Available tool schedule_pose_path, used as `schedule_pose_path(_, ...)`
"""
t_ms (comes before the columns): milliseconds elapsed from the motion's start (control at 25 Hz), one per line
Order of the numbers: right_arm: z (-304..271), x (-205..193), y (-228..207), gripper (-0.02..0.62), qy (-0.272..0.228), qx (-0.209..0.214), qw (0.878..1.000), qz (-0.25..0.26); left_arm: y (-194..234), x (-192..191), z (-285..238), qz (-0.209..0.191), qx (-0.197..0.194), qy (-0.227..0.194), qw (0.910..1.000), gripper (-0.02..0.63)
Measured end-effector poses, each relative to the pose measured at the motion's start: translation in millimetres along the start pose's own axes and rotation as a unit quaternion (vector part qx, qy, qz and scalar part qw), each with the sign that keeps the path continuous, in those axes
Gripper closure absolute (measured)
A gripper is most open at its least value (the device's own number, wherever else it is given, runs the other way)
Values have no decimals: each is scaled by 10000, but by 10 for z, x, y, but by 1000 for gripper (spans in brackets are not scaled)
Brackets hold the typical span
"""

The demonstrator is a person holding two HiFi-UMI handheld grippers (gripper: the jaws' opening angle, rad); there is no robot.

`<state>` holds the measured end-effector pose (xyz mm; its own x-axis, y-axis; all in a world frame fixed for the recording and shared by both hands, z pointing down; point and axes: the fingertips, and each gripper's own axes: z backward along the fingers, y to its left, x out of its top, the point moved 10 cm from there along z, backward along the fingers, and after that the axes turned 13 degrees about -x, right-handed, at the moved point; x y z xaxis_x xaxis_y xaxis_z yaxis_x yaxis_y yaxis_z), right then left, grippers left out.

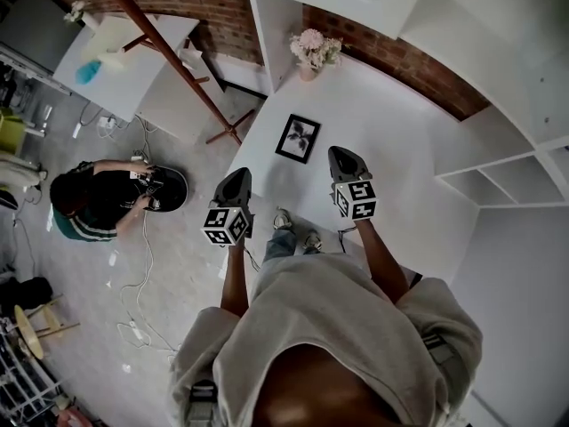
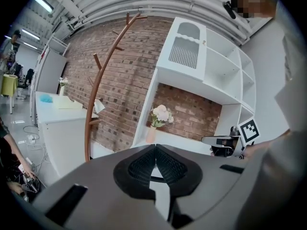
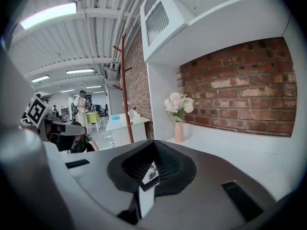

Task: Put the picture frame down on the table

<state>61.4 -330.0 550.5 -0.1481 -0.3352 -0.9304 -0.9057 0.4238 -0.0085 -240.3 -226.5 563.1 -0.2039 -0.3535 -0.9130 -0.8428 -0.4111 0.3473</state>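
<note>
On table (image 1: 391, 132): black picture frame (image 1: 298, 138), white mat.

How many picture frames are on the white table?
1. The picture frame lies flat on the white table, just in front of the vase of flowers. Another could hide behind the person at the near edge.

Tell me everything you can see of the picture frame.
The picture frame is a black rectangle with a white mat around a dark plant-like print. It appears to lie flat, face up, on the white table, slightly askew to its edges, short of the vase of flowers. Only the table touches it; left gripper and right gripper are both shut and clear of it.
</note>
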Motion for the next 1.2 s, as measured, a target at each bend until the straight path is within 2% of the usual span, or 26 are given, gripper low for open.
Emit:
schedule_pose_path(720, 25, 441, -126, 572, -532, -101, 9985, -7, 0, 443, -60, -373, -7, -340, 9987, 589)
schedule_pose_path(1200, -5, 442, -121, 572, -551, -85, 9984, -26, -19, 425, -77, -356, 3, -349, 9988, 589)
